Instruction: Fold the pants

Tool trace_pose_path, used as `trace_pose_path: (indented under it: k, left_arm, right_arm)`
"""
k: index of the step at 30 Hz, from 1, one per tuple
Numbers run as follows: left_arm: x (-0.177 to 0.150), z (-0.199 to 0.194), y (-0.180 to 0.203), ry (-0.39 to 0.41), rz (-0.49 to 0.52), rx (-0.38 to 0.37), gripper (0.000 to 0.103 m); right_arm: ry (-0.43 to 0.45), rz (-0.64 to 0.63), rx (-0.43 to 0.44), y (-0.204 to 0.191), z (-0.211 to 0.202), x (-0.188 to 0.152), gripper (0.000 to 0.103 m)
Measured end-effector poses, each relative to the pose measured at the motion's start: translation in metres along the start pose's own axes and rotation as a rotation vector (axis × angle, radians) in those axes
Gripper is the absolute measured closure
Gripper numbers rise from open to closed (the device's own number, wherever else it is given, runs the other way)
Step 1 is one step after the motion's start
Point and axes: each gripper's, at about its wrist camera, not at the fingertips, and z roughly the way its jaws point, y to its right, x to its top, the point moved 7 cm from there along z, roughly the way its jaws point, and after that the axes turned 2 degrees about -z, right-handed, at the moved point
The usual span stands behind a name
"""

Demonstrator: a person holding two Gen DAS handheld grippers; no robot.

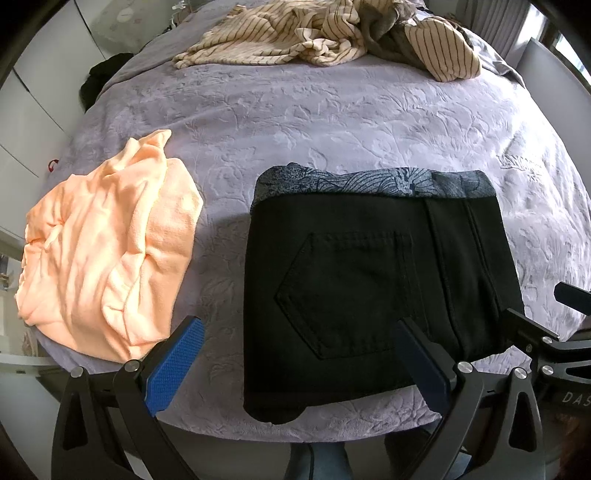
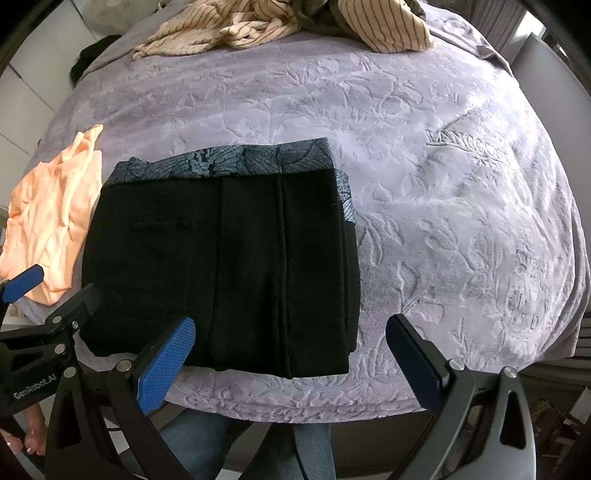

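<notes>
1. "GenRobot.AI", white print on the black body of the left gripper, seen at the lower left edge of the right wrist view.
2. "DAS", white letters cut off by the frame edge, on the right gripper.
3. "LANCO…" embossed into the bedspread, right of the folded pants; smaller line beneath, "PAR…", rest unreadable.

home bedroom, bed under lilac embossed floral blanket, striped clothes heaped at the far end, white wardrobe doors alongside
</notes>
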Motion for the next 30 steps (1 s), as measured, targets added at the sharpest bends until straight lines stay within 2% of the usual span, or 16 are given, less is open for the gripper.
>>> trace_pose_path:
  k: [30]
  left_arm:
    - [-0.0026, 0.0019, 0.0015, 0.001, 0.000, 0.004, 0.000]
  right_arm:
    - [-0.018, -0.005, 0.008, -0.0023, 0.0043, -0.0021, 0.000]
